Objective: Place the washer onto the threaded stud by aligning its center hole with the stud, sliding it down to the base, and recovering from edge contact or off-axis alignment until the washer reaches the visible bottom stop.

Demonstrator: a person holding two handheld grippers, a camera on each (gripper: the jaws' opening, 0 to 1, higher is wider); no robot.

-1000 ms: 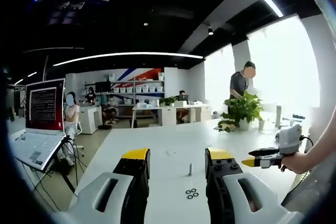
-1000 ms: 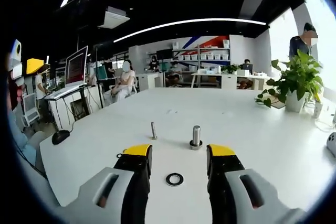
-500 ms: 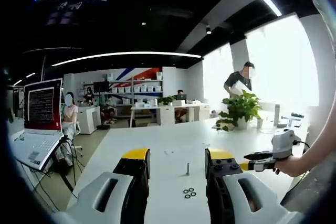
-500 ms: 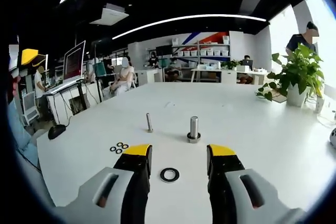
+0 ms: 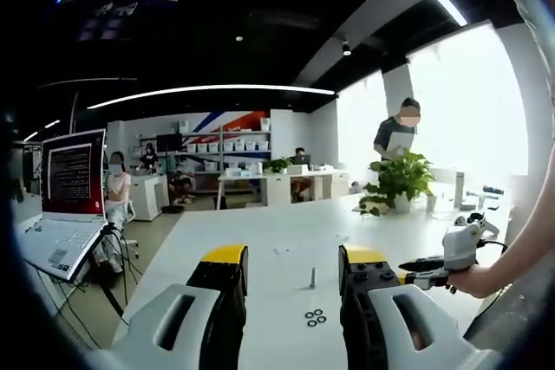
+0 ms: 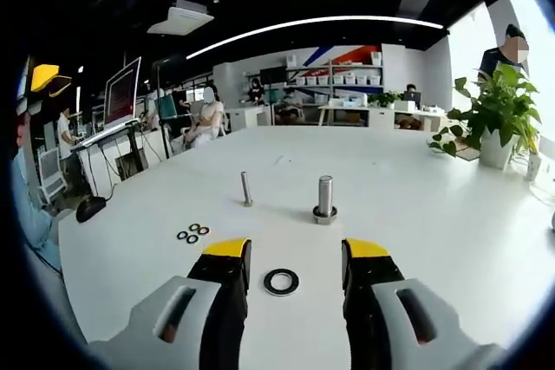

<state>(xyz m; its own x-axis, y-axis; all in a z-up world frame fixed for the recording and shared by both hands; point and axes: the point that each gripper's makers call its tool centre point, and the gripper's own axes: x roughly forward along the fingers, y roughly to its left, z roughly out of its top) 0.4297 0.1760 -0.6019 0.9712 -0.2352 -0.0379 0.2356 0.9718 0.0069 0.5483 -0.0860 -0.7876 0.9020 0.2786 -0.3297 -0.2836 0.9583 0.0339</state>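
In the right gripper view a dark ring washer point(image 6: 281, 282) lies flat on the white table, between and just ahead of my right gripper's point(image 6: 289, 251) open jaws. Beyond it stands a thick threaded stud point(image 6: 325, 199) on its base, with a thinner stud point(image 6: 246, 189) to its left. Three small washers point(image 6: 192, 233) lie at the left. In the left gripper view my left gripper point(image 5: 289, 258) is open above the table, with the thin stud point(image 5: 312, 278) and the small washers point(image 5: 315, 317) between its jaws. The right gripper point(image 5: 414, 265) comes in from the right, held by a hand.
The white table point(image 6: 451, 223) stretches far ahead. A potted plant point(image 6: 490, 119) stands at its right. A laptop point(image 5: 65, 205) sits on a desk at the left. People sit and stand in the background among shelves and desks.
The right gripper's view has shifted a little, bringing the three small washers into view at the left. In the left gripper view the right gripper has dropped slightly lower.
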